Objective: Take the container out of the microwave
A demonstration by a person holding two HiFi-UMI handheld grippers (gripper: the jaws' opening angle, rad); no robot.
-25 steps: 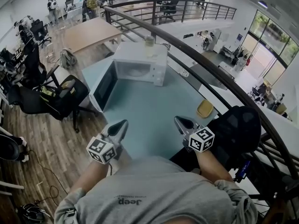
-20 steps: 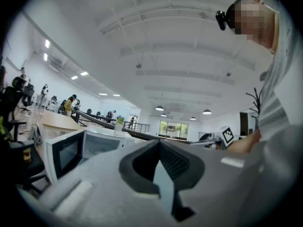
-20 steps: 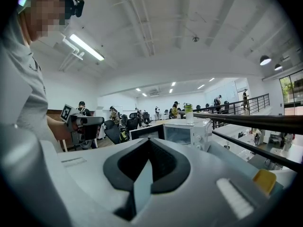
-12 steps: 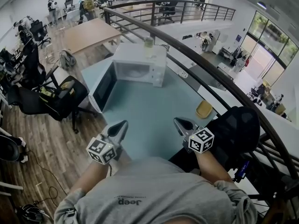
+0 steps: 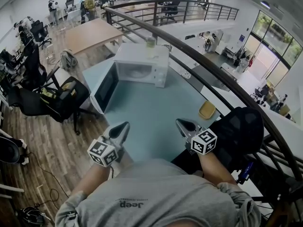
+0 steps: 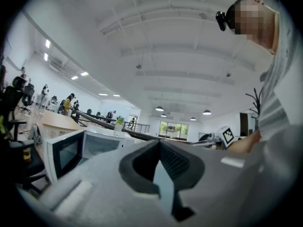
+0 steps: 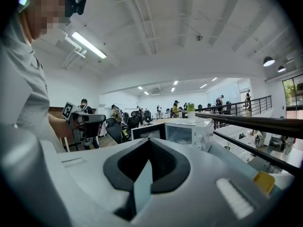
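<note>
Microwave [image 5: 142, 56] open, well beyond left gripper [image 5: 123, 126], right gripper [image 5: 182, 123]; fingers [image 5: 118, 131] together.

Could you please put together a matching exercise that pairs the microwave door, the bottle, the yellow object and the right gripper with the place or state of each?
Things:
1. microwave door
2. bottle
3. yellow object
4. right gripper

Places or states:
A. shut, with nothing held
B. standing on top of the microwave
C. swung open
D. lying on the table, near its right edge

Pairs: 1-C, 2-B, 3-D, 4-A
</note>
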